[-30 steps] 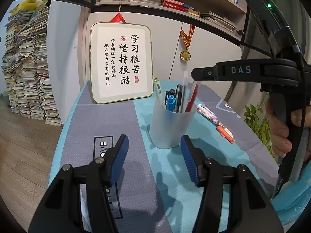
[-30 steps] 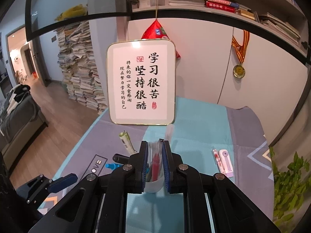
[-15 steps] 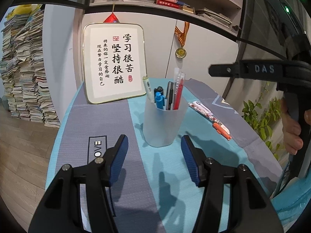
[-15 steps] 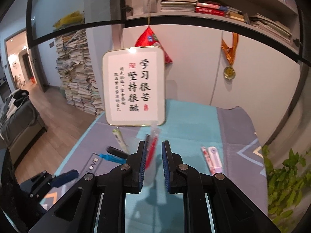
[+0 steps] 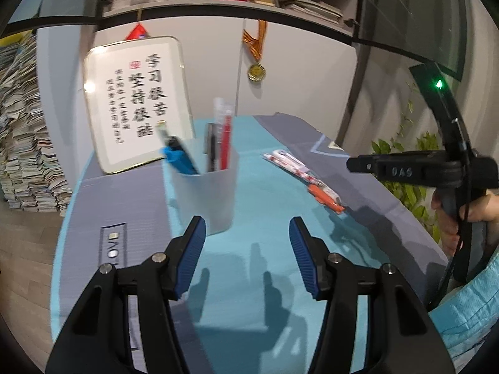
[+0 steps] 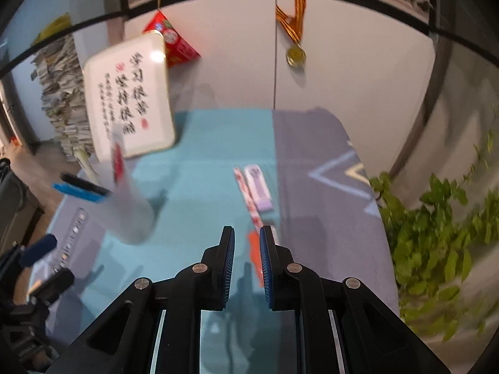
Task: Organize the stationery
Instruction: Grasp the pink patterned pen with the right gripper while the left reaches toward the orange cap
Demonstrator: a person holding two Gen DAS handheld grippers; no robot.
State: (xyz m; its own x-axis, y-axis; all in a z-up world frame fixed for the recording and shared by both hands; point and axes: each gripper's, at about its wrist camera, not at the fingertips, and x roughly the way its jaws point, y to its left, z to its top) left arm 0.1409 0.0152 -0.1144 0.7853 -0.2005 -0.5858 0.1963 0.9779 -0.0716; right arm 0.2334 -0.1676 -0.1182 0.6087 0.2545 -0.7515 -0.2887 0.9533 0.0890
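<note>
the pen cup (image 5: 204,193) stands upright on the teal middle strip of the table mat (image 5: 249,249), a frosted white tumbler with a red pen (image 5: 225,143), a dark pen and a clear ruler-like stick poking out of its top, and a blue marker (image 5: 179,157) leaning out over its left rim. in my right view the same cup (image 6: 131,212) sits off to the left, blurred. still loose on the mat, to the right of the cup and well apart from it, lie a red-and-white patterned pen (image 6: 248,194), a pale lilac eraser-like case (image 6: 260,188) just beside it, and an orange-capped pen (image 5: 326,198) nearer to me.

my left gripper (image 5: 248,243) hangs above the mat just in front of the cup, its blue pads (image 5: 193,249) spread about half wide with nothing between them; the left pad sits close to the cup's base but i cannot tell if it touches. my right gripper (image 6: 247,251) points down at the near end of the loose pens, jaws pressed almost together and empty, with the orange cap showing through the narrow gap beyond them. from the left view its black body reads as held in my hand (image 5: 467,215) at the table's right edge.

behind the cup a framed calligraphy board (image 5: 137,103) leans on the wall, a medal (image 5: 256,71) hangs to its right, and a leafy plant (image 6: 436,243) stands off the right side.
</note>
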